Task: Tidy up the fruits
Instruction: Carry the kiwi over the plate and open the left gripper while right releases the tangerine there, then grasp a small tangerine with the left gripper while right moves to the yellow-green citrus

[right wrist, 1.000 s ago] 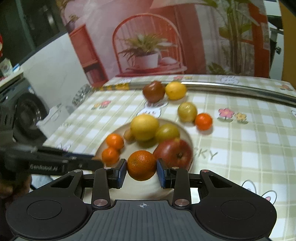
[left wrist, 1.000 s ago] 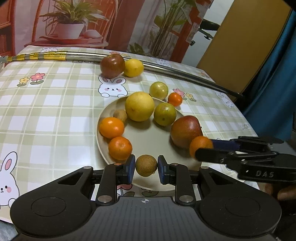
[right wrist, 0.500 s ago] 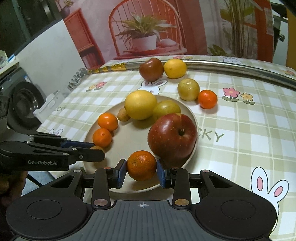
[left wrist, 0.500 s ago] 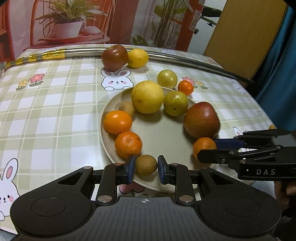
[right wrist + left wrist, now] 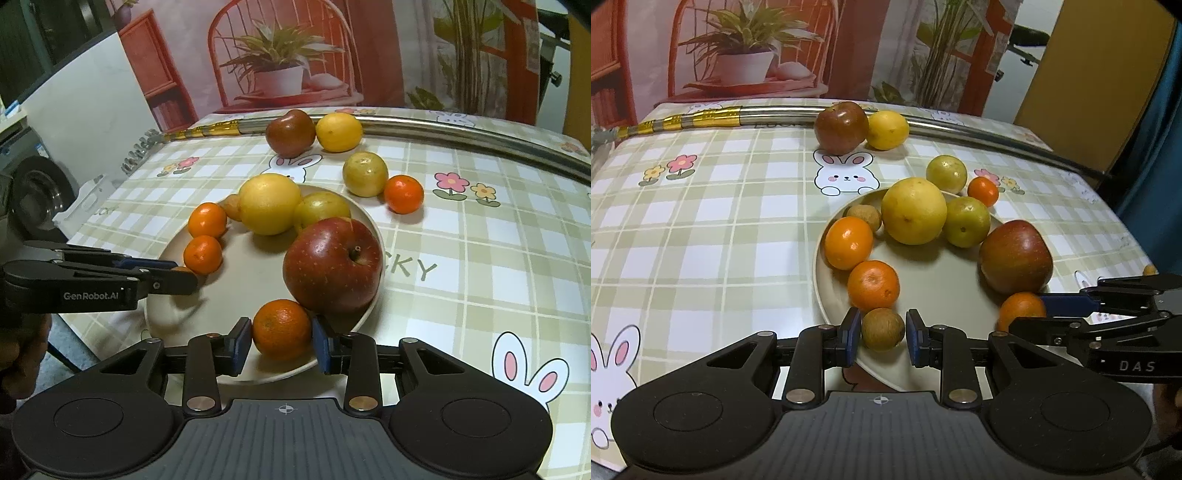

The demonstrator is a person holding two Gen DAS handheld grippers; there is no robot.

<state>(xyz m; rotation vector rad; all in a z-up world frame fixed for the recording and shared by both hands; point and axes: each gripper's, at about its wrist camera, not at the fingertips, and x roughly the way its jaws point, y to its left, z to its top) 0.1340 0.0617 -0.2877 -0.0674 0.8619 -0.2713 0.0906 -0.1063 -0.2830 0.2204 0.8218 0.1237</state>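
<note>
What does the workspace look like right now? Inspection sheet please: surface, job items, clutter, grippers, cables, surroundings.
Surface: table under a checked cloth with rabbit and flower prints.
Job's things: beige plate holding citrus, a red apple and a small brown fruit by its far rim; on the cloth beyond it a dark apple, a lemon, a green-yellow fruit and a small orange.
Clutter: metal rod along the far edge.
Grippers: left gripper shut on a brown fruit; right gripper shut on an orange, both at the plate's near rim.
Cables: nothing seen.
Surroundings: printed backdrop of a chair and potted plant.
</note>
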